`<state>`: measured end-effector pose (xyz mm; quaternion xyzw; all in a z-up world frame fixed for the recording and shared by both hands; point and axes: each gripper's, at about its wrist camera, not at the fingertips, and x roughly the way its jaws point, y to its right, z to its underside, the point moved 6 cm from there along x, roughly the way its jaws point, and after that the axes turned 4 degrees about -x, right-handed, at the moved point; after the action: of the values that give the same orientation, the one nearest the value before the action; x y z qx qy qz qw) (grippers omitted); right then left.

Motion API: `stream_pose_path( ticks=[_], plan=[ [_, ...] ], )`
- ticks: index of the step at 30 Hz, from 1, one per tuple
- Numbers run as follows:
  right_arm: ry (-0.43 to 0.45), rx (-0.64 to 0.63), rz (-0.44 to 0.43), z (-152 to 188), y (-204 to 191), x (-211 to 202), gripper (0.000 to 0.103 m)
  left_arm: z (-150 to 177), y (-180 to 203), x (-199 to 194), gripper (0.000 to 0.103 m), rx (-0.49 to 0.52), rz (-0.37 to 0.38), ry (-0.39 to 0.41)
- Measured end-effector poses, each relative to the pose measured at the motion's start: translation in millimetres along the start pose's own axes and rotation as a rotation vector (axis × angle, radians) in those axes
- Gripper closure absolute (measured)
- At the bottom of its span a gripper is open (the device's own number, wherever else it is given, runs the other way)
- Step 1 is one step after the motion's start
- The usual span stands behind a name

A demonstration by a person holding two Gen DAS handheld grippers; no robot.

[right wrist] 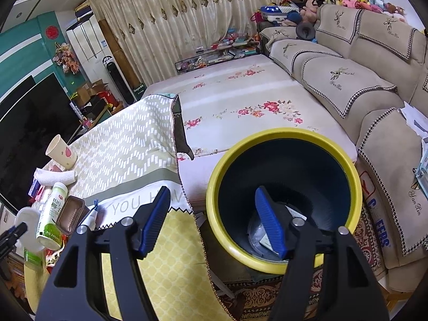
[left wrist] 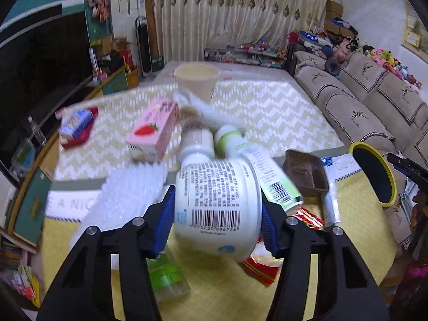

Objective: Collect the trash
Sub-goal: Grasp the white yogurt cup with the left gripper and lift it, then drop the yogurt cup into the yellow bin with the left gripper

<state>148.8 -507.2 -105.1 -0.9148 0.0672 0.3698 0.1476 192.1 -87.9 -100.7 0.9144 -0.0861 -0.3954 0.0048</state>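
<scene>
My left gripper [left wrist: 216, 222] is shut on a white plastic bottle [left wrist: 218, 203] with a barcode, holding it above the table. Under and around it lie a green-and-white bottle [left wrist: 256, 165], a pink strawberry carton [left wrist: 153, 131], a paper cup [left wrist: 196, 80], a brown tray [left wrist: 306, 172], a red wrapper [left wrist: 260, 270] and a green-capped jar [left wrist: 167, 275]. My right gripper [right wrist: 214, 222] is open and empty, its right finger over the mouth of the yellow-rimmed trash bin [right wrist: 283, 195]. The bin also shows in the left wrist view [left wrist: 374, 174].
The table [right wrist: 125, 144] carries a patterned cloth and a yellow mat [right wrist: 165, 262]. A beige sofa [right wrist: 347, 80] runs along the right, a floral-covered platform [right wrist: 240, 99] lies behind the bin, and a dark TV [right wrist: 32, 117] stands at the left.
</scene>
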Motion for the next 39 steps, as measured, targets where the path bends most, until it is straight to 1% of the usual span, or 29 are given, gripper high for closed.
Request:
stream_pose_path(
  ticks=[4,6,10,14,15,20,23,26,30,33,37,38,39],
  plan=[
    [0.011,-0.007,0.009,-1.2,-0.3,-2.1,0.040,-10.1,12.2,-22.5,0.047,0.044,-0.010,0.054],
    [0.013,-0.007,0.008,-1.4,0.6,-3.4,0.040,-13.4,19.8,-33.2,0.047,0.054,0.008,0.067],
    [0.034,-0.009,0.037,-4.2,8.5,-10.4,0.040,-21.2,51.4,-51.0,0.047,0.107,0.081,0.080],
    [0.058,0.005,0.074,-6.9,24.4,-18.7,0.040,-27.6,106.6,-56.9,0.047,0.201,0.177,0.082],
    [0.065,0.012,0.086,-7.1,31.7,-21.6,0.039,-28.8,126.3,-54.8,0.047,0.232,0.207,0.078],
    [0.080,0.034,0.133,-4.9,59.4,-32.9,0.038,-31.9,210.3,-36.3,0.047,0.337,0.331,0.045],
    [0.092,0.052,0.169,-2.9,79.2,-40.8,0.038,-32.3,266.0,-17.2,0.047,0.393,0.413,0.005],
    [0.106,0.080,0.201,0.1,98.6,-47.8,0.038,-32.0,313.6,3.2,0.047,0.435,0.462,-0.020],
    [0.115,0.118,0.228,4.2,124.3,-54.6,0.036,-30.5,366.3,30.3,0.047,0.494,0.494,-0.026],
    [0.111,0.136,0.245,8.6,139.1,-56.1,0.036,-28.3,402.6,57.8,0.047,0.531,0.492,-0.038],
    [0.097,0.157,0.257,13.1,153.7,-52.8,0.036,-24.1,431.2,82.6,0.047,0.555,0.496,-0.064],
    [0.093,0.159,0.259,14.0,155.2,-52.2,0.036,-22.9,436.0,86.8,0.046,0.554,0.501,-0.075],
    [0.091,0.160,0.261,14.5,156.3,-52.0,0.036,-22.6,439.9,90.4,0.039,0.550,0.492,-0.077]
  ],
)
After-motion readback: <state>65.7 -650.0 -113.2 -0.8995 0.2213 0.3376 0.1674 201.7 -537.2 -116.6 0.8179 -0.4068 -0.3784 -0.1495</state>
